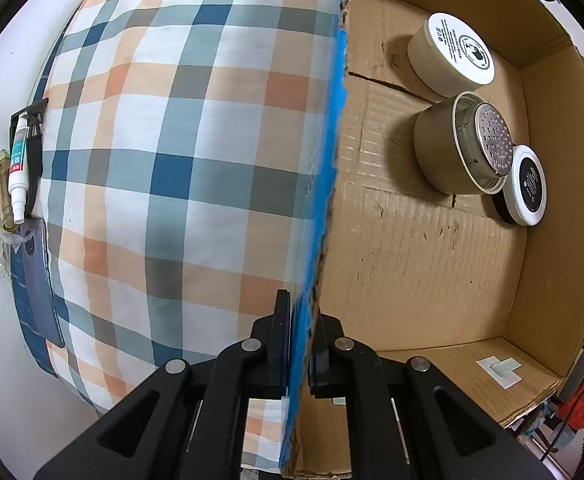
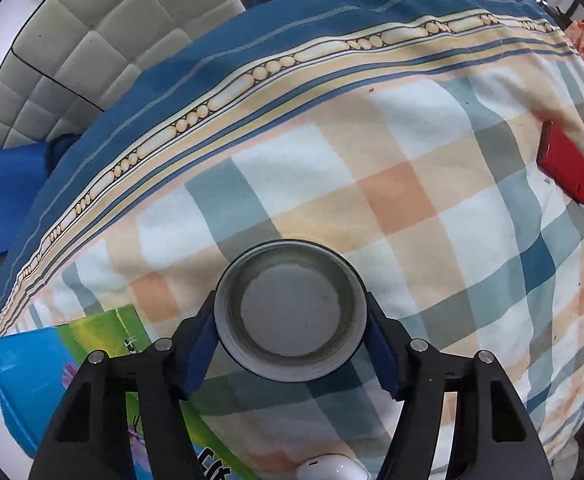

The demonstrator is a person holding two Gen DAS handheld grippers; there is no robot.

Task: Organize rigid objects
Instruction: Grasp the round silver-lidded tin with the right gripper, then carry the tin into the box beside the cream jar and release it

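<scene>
My left gripper (image 1: 301, 344) is shut on the blue-taped wall of a cardboard box (image 1: 432, 264). Inside the box lie a white jar (image 1: 452, 52), a beige tin with a perforated metal insert (image 1: 464, 148) and a small black jar with a white lid (image 1: 526, 186). My right gripper (image 2: 292, 340) is shut on a round grey lid (image 2: 290, 312), held above the checked bedsheet (image 2: 432, 220), with its hollow side facing the camera.
A red phone (image 2: 566, 162) lies on the sheet at the right. A white earbud case (image 2: 330, 468) and a colourful box side (image 2: 52, 372) sit near the bottom. A white tube (image 1: 18, 170) and a dark phone (image 1: 40, 284) lie at the bed's far edge.
</scene>
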